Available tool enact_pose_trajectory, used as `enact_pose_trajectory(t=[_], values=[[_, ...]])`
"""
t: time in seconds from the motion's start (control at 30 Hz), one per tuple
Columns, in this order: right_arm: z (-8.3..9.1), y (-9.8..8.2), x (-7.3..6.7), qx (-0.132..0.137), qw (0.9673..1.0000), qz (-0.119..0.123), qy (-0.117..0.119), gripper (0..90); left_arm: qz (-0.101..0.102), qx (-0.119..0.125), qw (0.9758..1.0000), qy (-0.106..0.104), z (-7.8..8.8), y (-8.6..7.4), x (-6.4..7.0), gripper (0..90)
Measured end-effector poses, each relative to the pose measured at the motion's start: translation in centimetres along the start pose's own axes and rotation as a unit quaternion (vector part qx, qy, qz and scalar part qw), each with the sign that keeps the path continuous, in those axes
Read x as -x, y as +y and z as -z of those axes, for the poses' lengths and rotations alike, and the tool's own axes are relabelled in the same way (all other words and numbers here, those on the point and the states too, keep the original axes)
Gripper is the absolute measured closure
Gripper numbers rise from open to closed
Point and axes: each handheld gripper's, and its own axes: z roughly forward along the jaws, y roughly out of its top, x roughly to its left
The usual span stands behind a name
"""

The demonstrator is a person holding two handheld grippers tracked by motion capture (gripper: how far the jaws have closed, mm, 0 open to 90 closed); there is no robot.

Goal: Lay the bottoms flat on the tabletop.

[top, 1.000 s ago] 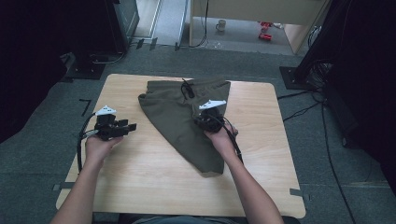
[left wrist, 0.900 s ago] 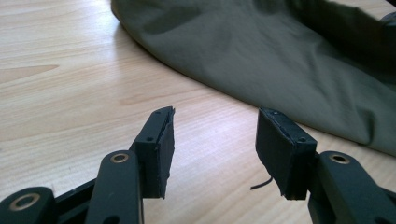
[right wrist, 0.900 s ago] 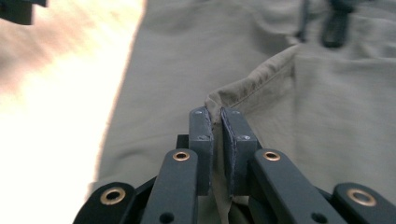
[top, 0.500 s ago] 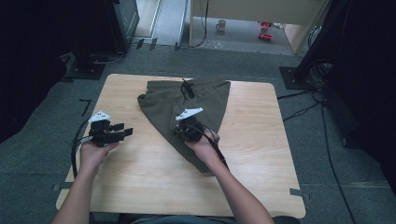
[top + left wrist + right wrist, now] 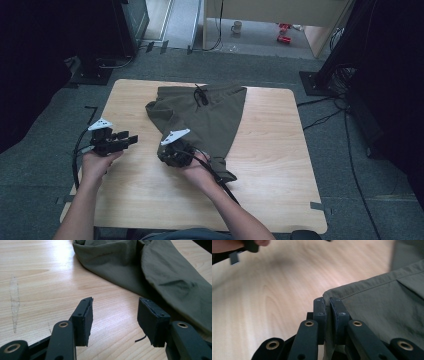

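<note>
Olive-green shorts [image 5: 210,117] with a dark drawstring lie on the wooden table [image 5: 280,165], partly folded over. My right gripper [image 5: 167,157] is shut on a corner of the shorts [image 5: 372,307]; in the right gripper view the fabric edge is pinched between its pads [image 5: 328,305]. It holds that corner over the table to the left of the garment's middle. My left gripper [image 5: 131,140] stands open at the table's left side, pointing right at the shorts [image 5: 140,267], with nothing between its fingers [image 5: 86,315].
The table's left and front parts are bare wood. Cables trail from both grippers over the front edge. On the floor beyond the table are dark equipment stands [image 5: 345,45], a mug [image 5: 236,27] and red objects [image 5: 284,32].
My right gripper has carried the shorts' corner leftward and toward the front, folding the fabric over itself. The left gripper has stayed almost in place.
</note>
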Motion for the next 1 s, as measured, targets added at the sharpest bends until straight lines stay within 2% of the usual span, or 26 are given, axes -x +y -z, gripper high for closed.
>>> enact_pose_trajectory(t=[0.17,0.4,0.53,0.63,0.73,0.83,1.0], values=[[-1.3,0.2,-2.0,-0.008,0.9996,0.022,0.018,83.5,0.000,-0.001,1.0000,-0.001,0.1,-0.1,-0.2,46.8],[-2.8,-0.1,-4.6,-0.001,0.9981,0.018,0.059,83.4,0.005,0.004,1.0000,0.001,0.4,-0.1,-0.4,46.6],[-3.5,-0.5,-6.4,-0.003,0.9969,0.036,0.069,83.4,0.003,0.003,1.0000,0.000,0.4,-0.1,-0.3,46.3],[-3.7,-0.7,-7.4,0.000,0.9962,0.039,0.078,83.3,-0.003,-0.001,1.0000,-0.001,0.4,-0.1,0.0,46.2],[-3.8,-0.9,-8.3,0.007,0.9954,0.044,0.085,83.3,-0.007,-0.006,0.9999,-0.003,0.1,-0.1,0.3,45.8],[-4.3,-1.1,-9.1,0.004,0.9943,0.049,0.094,83.2,-0.010,-0.010,0.9999,-0.006,0.0,-0.1,0.5,45.4],[-4.6,-1.3,-9.8,0.002,0.9931,0.052,0.106,82.9,-0.015,-0.012,0.9998,-0.003,-0.1,-0.2,0.5,45.3]])
